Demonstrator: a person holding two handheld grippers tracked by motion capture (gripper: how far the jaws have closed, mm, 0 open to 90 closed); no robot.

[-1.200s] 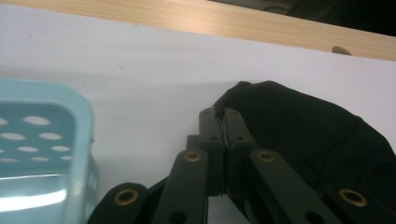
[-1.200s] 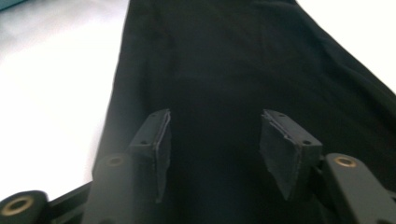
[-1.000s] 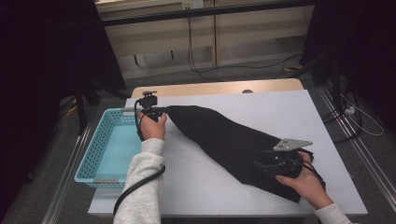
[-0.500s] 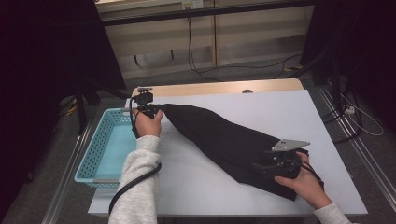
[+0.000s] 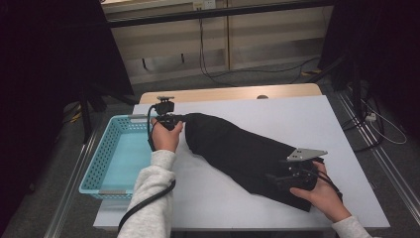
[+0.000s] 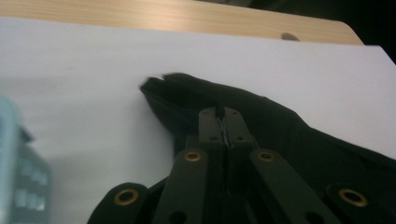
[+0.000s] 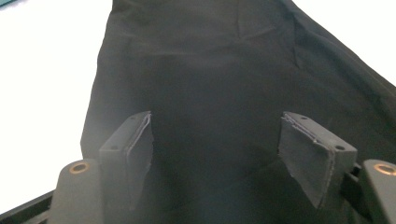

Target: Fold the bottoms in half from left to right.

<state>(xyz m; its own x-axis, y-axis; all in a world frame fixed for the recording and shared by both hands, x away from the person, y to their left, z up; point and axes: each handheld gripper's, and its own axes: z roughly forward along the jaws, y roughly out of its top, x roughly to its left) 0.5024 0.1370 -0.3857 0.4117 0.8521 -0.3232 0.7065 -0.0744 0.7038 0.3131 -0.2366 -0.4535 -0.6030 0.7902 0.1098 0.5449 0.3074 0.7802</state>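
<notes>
While the black garment [image 5: 242,156] lies stretched slantwise across the white table [image 5: 317,119], from near the blue basket [image 5: 106,161] at the left to the near right corner, each end of it has a gripper at it. The left gripper [image 5: 173,119] sits at the garment's far left end, its fingers [image 6: 208,122] clenched tight together with a fold of the dark cloth pinched between them; in the left gripper view the cloth's tip pokes out just beyond them onto the bare table. The right gripper [image 5: 280,179] rests over the garment's near right end. Its fingers [image 7: 133,144] stand well apart, having just been opening, and the cloth lies flat between and beneath them without being pressed by either pad. The basket stands at the table's left edge, just beside the left hand [image 5: 166,139].
</notes>
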